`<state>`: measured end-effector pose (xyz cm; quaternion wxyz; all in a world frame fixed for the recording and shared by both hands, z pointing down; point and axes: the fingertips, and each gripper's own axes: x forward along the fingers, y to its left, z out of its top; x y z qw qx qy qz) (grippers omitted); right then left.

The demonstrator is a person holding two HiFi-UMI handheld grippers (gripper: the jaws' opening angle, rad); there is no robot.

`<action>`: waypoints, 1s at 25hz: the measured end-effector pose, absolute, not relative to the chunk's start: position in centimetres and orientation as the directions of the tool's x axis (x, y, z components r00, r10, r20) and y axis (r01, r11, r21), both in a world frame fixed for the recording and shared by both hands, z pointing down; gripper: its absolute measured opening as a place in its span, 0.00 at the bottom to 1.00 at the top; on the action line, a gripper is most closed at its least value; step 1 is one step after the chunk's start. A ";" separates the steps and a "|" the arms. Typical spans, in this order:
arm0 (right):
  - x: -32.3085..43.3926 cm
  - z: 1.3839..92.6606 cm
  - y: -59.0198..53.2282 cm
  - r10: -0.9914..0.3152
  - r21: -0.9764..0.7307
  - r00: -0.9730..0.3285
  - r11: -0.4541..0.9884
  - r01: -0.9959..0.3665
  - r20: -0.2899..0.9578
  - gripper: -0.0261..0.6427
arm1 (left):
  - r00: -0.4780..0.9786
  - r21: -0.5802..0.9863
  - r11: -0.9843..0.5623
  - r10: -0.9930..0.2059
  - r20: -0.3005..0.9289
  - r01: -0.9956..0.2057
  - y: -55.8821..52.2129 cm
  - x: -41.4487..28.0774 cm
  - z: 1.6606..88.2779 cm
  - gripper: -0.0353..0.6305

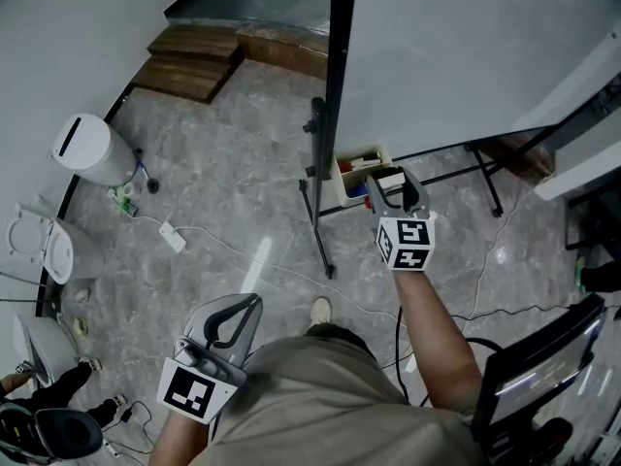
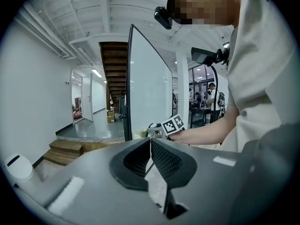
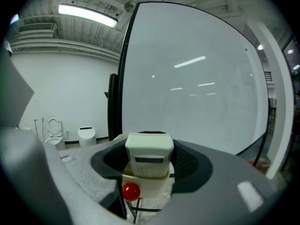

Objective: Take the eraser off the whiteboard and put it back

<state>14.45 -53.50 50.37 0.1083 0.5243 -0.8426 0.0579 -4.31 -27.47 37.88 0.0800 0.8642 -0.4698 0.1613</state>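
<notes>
Eraser (image 3: pixel 149 161) gripped by right tool (image 3: pixel 149 142) (head view obscures this).

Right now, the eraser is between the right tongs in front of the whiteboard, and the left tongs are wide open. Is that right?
No. The left tongs are shut, tips together with nothing between them; the left gripper view shows it. The rest stands: the eraser is between the right tongs, in front of the whiteboard.

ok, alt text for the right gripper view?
The right tool grips a white eraser standing in a cream tray, a red ball at its lower left. A large blank whiteboard fills the background.
</notes>
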 end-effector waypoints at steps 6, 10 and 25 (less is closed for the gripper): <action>14.3 47.5 -52.3 -0.884 0.058 -0.421 0.440 -0.896 0.204 0.43 | 0.514 -0.009 -0.548 -0.790 0.335 -0.837 -25.9 -5.5 37.6 0.07; 14.1 45.3 -50.5 -0.893 0.082 -0.414 0.433 -0.898 0.178 0.43 | 0.529 -0.005 -0.559 -0.787 0.317 -0.829 -24.4 -6.4 37.5 0.07; 10.4 39.8 -38.4 -0.906 0.145 -0.399 0.417 -0.897 0.142 0.43 | 0.575 0.002 -0.593 -0.780 0.247 -0.805 -15.4 -12.2 37.0 0.07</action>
